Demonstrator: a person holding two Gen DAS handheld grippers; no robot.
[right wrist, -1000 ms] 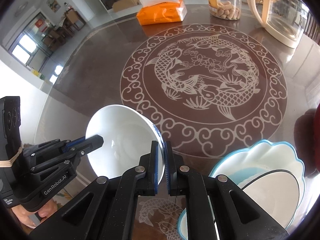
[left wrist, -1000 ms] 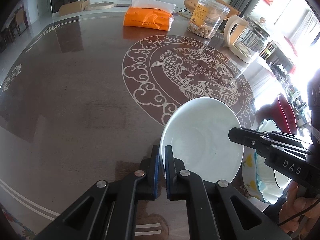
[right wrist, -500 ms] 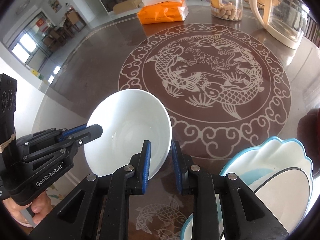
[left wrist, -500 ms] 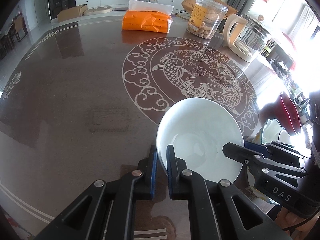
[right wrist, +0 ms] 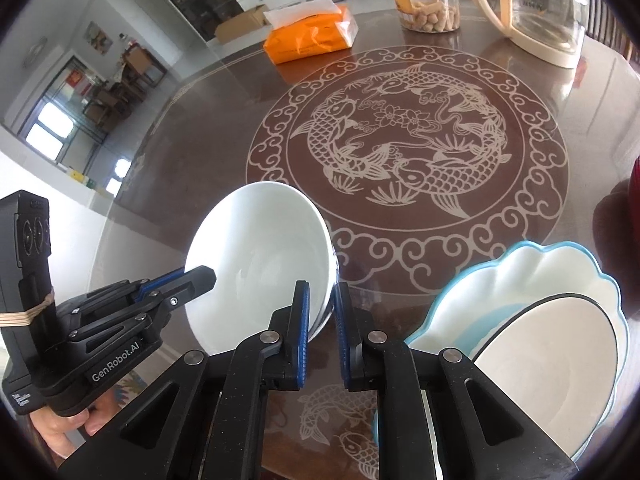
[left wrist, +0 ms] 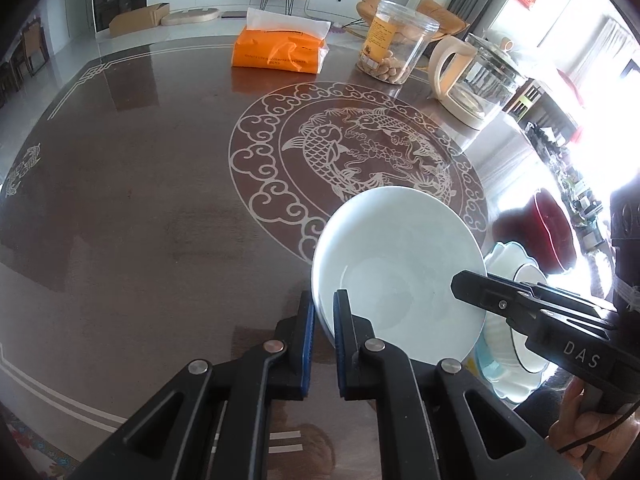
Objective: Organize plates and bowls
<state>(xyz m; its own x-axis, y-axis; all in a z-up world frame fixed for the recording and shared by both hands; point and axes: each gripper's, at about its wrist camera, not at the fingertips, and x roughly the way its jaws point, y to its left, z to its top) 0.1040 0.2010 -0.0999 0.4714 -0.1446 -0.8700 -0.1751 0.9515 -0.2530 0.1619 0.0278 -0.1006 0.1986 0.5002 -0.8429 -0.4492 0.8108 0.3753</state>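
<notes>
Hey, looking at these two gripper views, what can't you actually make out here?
- Left wrist view: the stacked plates are mostly hidden behind the white bowl and right gripper; the window glare washes out the right side.
- Right wrist view: the white bowl's underside is unseen; the scalloped blue-rimmed plate is largely covered by the dark-rimmed plate on it.
- Right wrist view: the jar and kettle are cut off by the top edge.
- Jar label: too small to read.

The white bowl [left wrist: 400, 272] looks like glossy, smooth ceramic; the dark table [left wrist: 140, 208] is polished and reflective; the jar [left wrist: 396, 46] is clear plastic.
</notes>
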